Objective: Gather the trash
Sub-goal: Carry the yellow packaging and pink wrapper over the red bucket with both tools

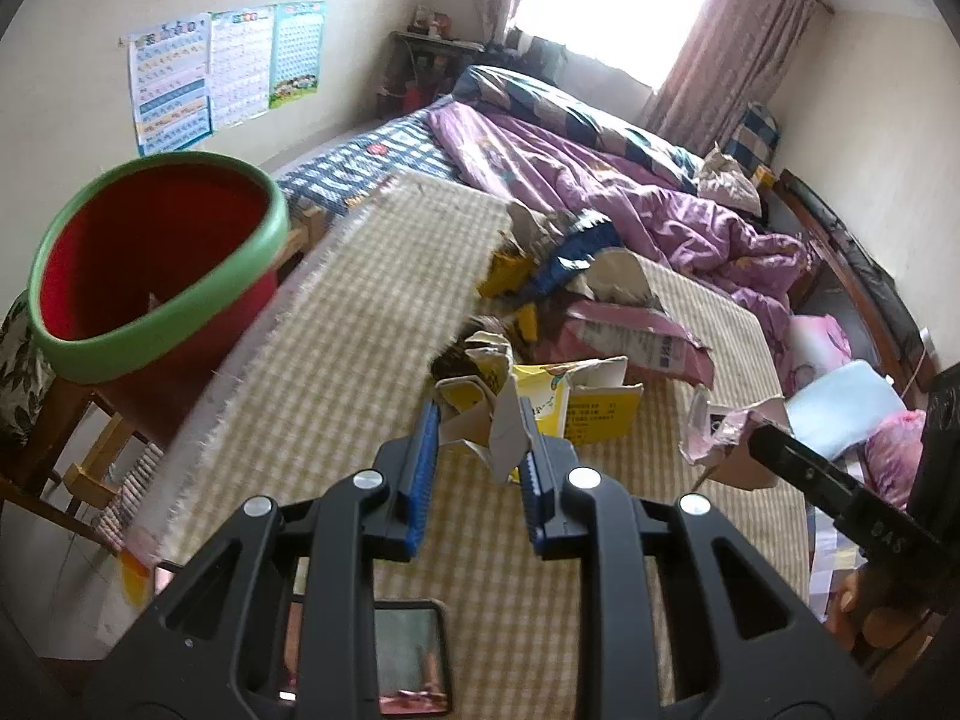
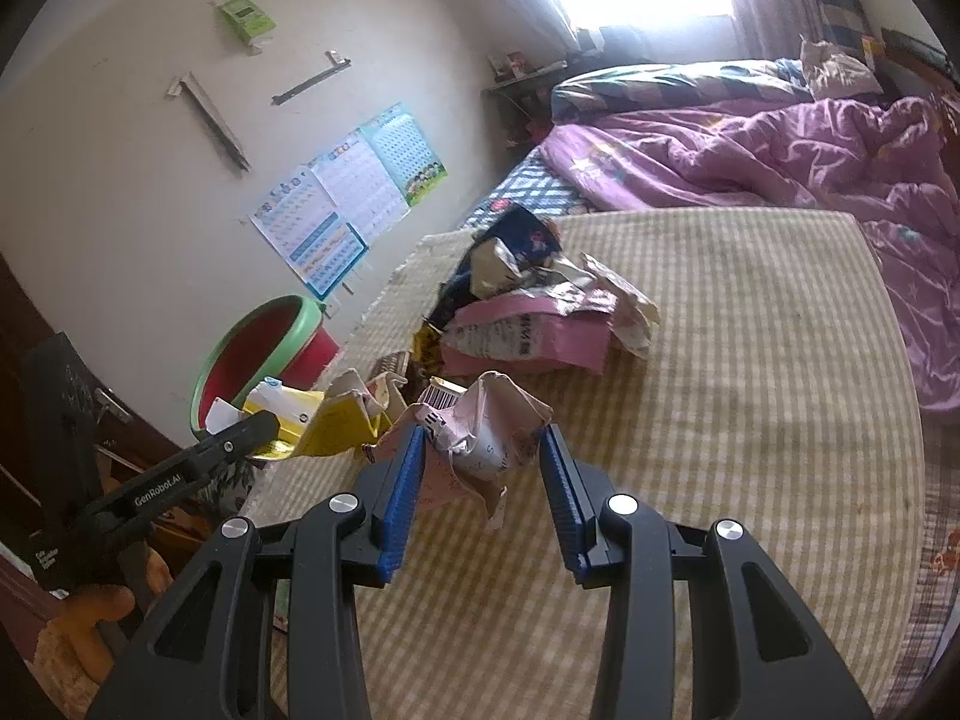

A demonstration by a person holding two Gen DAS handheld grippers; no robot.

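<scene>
Bin: one red tub [image 1: 150,264] with a thick green rim, round, smooth plastic; left of frame in the left wrist view, beside the bed edge.
Wall charts: three glossy printed posters [image 1: 228,72], upper left, edges touching.
Mat: one woven straw-coloured checked mat [image 1: 360,312] laid over the bed, frayed along its left edge.
Left gripper: [image 1: 474,450] jaws clamped on a torn yellow-and-white carton [image 1: 540,408], crumpled card; lower centre of frame.
Trash pile: loose heap [image 1: 570,294] on the mat at mid-frame; at least one pink plastic mailer, one blue wrapper, yellow card scraps; exact count cannot be told.
Right gripper: [image 2: 480,462] jaws part-way apart around a crumpled pink-and-white wrapper [image 2: 480,426] with a barcode; the left pad touches it, contact at the right pad cannot be told.
Quilt: one purple quilt [image 1: 600,180], soft, rumpled, upper right.
Curtains: pink fabric [image 1: 732,54] at a bright window, top right.
</scene>
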